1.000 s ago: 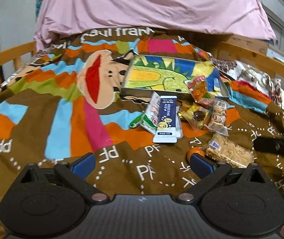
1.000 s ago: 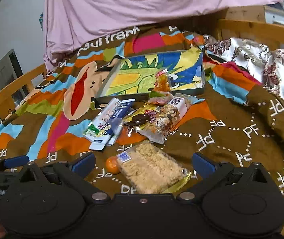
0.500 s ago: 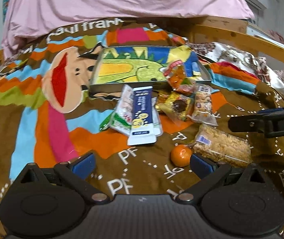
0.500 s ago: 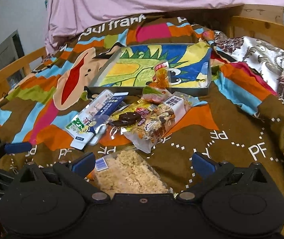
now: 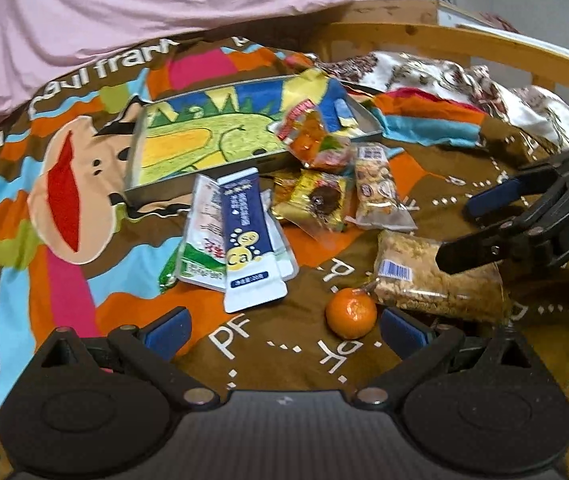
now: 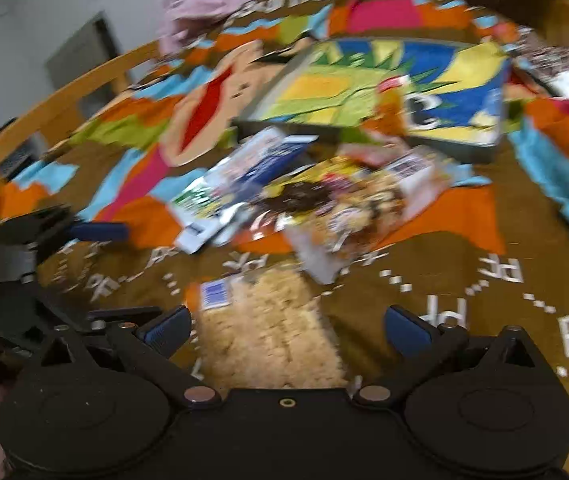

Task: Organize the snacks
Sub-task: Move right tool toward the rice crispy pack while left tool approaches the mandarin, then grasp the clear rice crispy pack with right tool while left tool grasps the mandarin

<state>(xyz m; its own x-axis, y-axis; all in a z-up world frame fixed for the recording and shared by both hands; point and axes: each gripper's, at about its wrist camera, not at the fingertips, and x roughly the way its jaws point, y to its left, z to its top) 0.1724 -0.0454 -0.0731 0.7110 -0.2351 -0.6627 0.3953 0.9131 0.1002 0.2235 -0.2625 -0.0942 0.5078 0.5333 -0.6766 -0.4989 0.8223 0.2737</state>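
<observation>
Nearest the left wrist camera: the left gripper [image 5: 284, 326] hangs low over the brown bedspread [image 5: 244, 360], jaws spread wide with nothing between them.
Just ahead, at its right finger: a small orange [image 5: 351, 313] lies loose on the cloth, touching the corner of the rice-crisp packet [image 5: 436, 280].
Right gripper: the right gripper [image 6: 286, 328] hovers directly above that same packet, jaws parted and empty; its own view is blurred, so contact cannot be judged.
Middle ground: a dark blue calcium sachet [image 5: 246, 240] overlaps a green-and-white sachet [image 5: 194, 248]; beside them lie a gold-wrapped chocolate snack [image 5: 316, 200] and a nut bar [image 5: 380, 192].
Farther back: an orange gummy bag [image 5: 312, 140] leans over the front rim of the tray.
Farthest: the shallow grey tray [image 5: 156, 192] with a dinosaur-print liner is otherwise bare inside.
Progress: barely started, by my reading. No snack lies fully in the tray; nearly every item is scattered in front of it.
Left to do: every piece needs picking and placing, probably starting with the rice-crisp packet.
</observation>
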